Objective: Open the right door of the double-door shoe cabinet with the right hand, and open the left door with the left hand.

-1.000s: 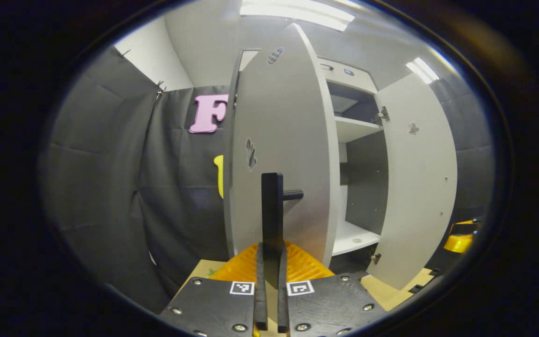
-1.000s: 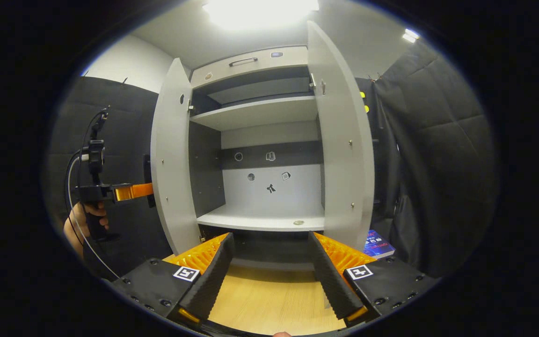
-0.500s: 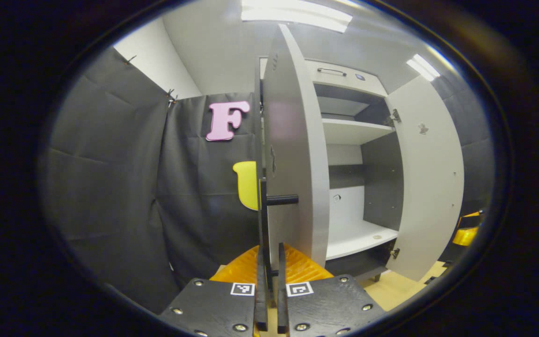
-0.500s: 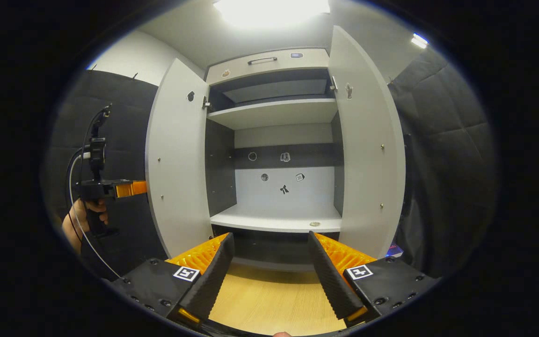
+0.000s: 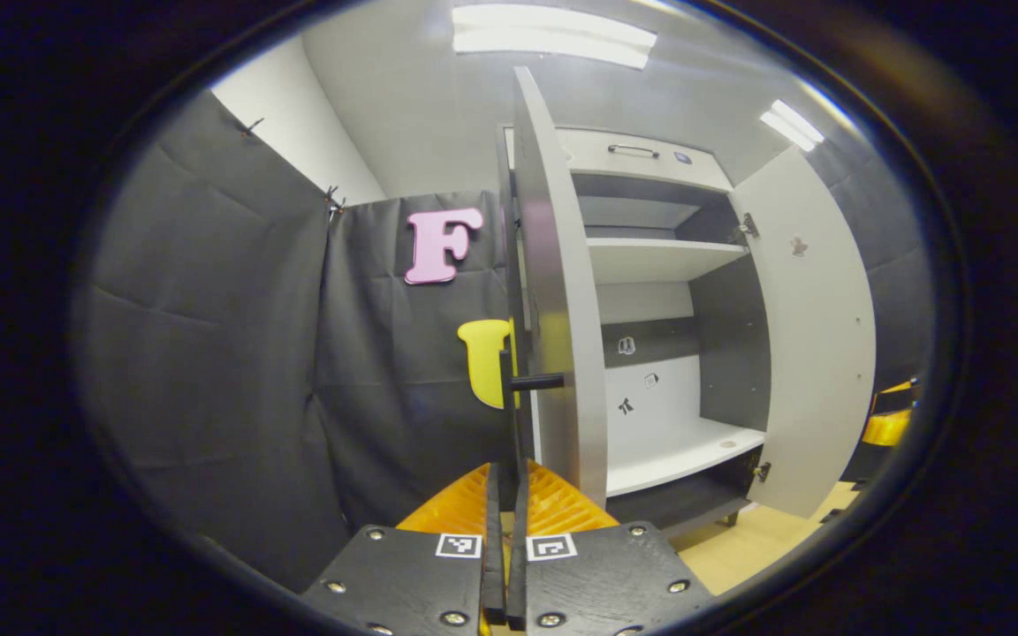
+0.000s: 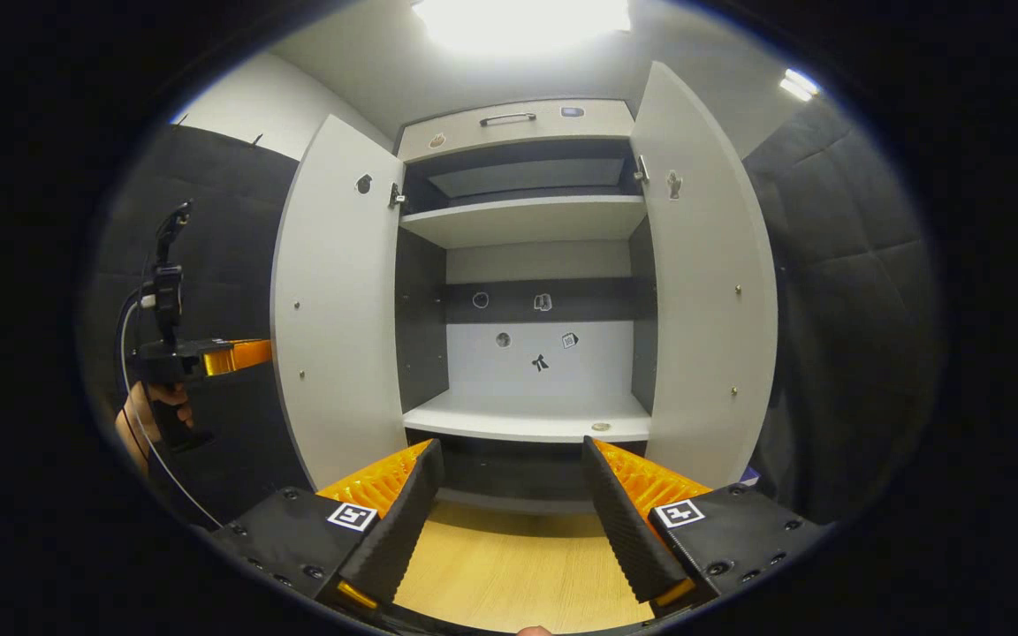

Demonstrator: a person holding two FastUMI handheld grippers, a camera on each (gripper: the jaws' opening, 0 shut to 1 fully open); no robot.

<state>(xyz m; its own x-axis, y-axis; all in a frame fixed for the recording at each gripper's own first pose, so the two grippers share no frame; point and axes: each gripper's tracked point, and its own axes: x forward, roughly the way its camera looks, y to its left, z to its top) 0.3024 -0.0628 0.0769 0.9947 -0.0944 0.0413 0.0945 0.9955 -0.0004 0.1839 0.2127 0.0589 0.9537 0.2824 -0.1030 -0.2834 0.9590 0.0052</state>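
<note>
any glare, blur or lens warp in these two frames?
Right gripper view: ceiling light blown out to white; the open doors bow outward from fisheye. Left gripper view: light strips bright but not clipped, left door curves edge-on. Both sharp.

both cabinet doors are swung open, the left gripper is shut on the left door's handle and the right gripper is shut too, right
Not quite: the right gripper is open, its fingers spread apart and holding nothing, as the right gripper view shows. The rest stands: both doors open, left gripper shut on the left door's handle.

Matt smooth cabinet doors [image 6: 337,309]
</note>
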